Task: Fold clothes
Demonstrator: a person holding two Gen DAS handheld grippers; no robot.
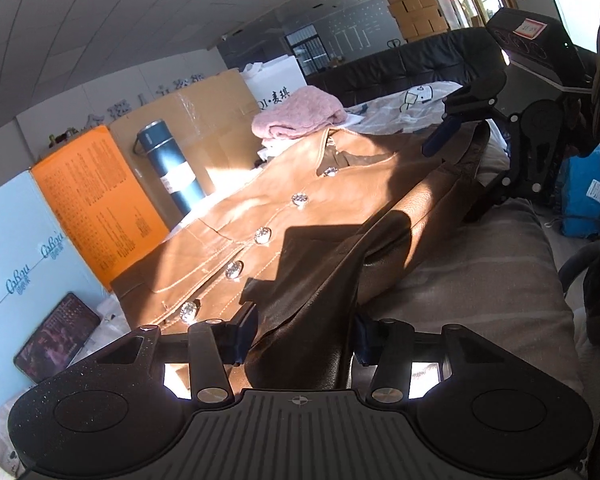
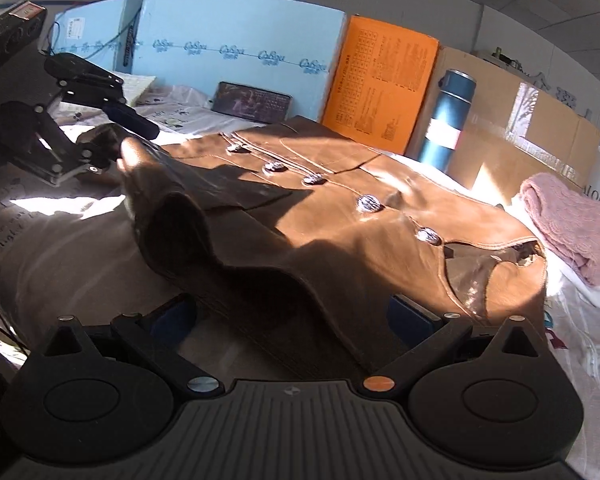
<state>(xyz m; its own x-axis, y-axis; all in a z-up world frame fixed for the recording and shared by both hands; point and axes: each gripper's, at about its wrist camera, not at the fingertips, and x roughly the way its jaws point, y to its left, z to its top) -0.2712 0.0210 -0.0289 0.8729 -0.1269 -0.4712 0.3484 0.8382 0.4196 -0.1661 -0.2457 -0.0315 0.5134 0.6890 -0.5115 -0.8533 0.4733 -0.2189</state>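
Note:
A brown leather jacket [image 1: 236,236] with several shiny buttons lies front up on the bed; it also shows in the right wrist view [image 2: 340,200]. Its dark sleeve [image 1: 320,280] is folded over toward the body. My left gripper [image 1: 304,332] has the sleeve end between its fingers, jaws partly apart around it. My right gripper [image 2: 292,312] has the jacket's shoulder edge between its widely spread fingers. Each gripper shows in the other's view, the right one [image 1: 456,120] at the collar end, the left one [image 2: 112,120] at the sleeve end.
A folded pink towel [image 1: 300,116] lies beyond the collar. A blue flask [image 1: 172,168], an orange box [image 1: 96,208], cardboard boxes and light blue foam board [image 2: 228,40] line the far side. A tablet [image 2: 252,104] lies by the hem. Grey bedding [image 1: 480,280] covers the near side.

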